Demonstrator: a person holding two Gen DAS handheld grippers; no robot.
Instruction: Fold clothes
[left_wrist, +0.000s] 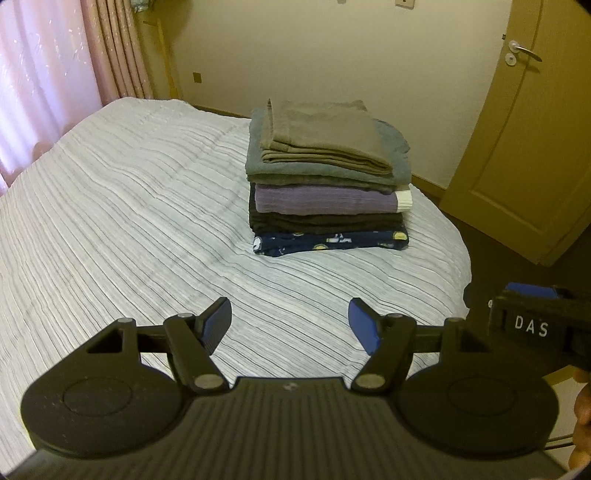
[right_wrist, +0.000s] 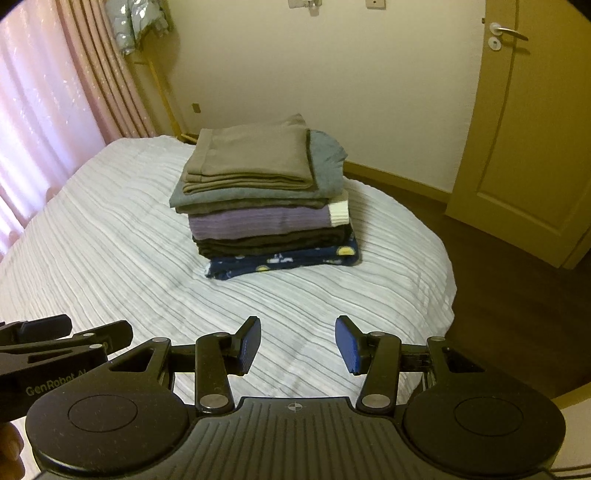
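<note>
Ribbed white cotton covers the bed (left_wrist: 129, 206), and one neat stack of folded clothes (right_wrist: 266, 199) sits near its far right corner: five or six layers, khaki on top, then grey-green, purple with a white cuff, dark brown, navy print at the bottom (thin ones may hide). No loose garment shows. Both the left gripper (left_wrist: 290, 325) and the right gripper (right_wrist: 298, 343) hang spread and empty above the near edge. A careless nudge could topple that tall pile, since its upper layers overhang.
</note>
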